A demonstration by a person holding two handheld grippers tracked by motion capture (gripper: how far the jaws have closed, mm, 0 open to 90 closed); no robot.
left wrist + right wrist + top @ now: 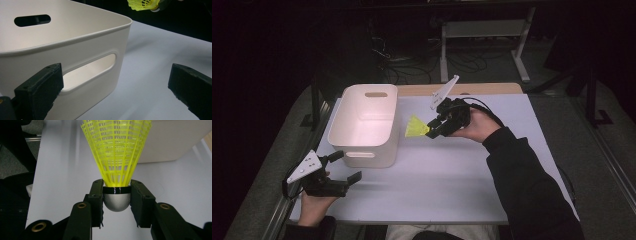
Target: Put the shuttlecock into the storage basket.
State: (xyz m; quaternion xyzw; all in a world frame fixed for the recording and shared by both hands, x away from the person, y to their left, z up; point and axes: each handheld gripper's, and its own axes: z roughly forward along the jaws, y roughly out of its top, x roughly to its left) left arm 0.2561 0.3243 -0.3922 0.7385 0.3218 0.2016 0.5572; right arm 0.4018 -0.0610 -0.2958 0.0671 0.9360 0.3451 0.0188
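The right gripper (116,195) clamped a yellow plastic mesh shuttlecock (116,152) by its silver rounded cap. The left gripper (112,87) stood wide apart, empty, beside the white plastic handled bin (362,145).

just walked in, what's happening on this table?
A person works two handheld claws at a white table. The right claw is shut on a yellow shuttlecock, gripping its rounded base, skirt pointing toward the white bin and held above the table just beside the bin's rim. The left claw is open at the bin's near side, by the handle slot, holding nothing.
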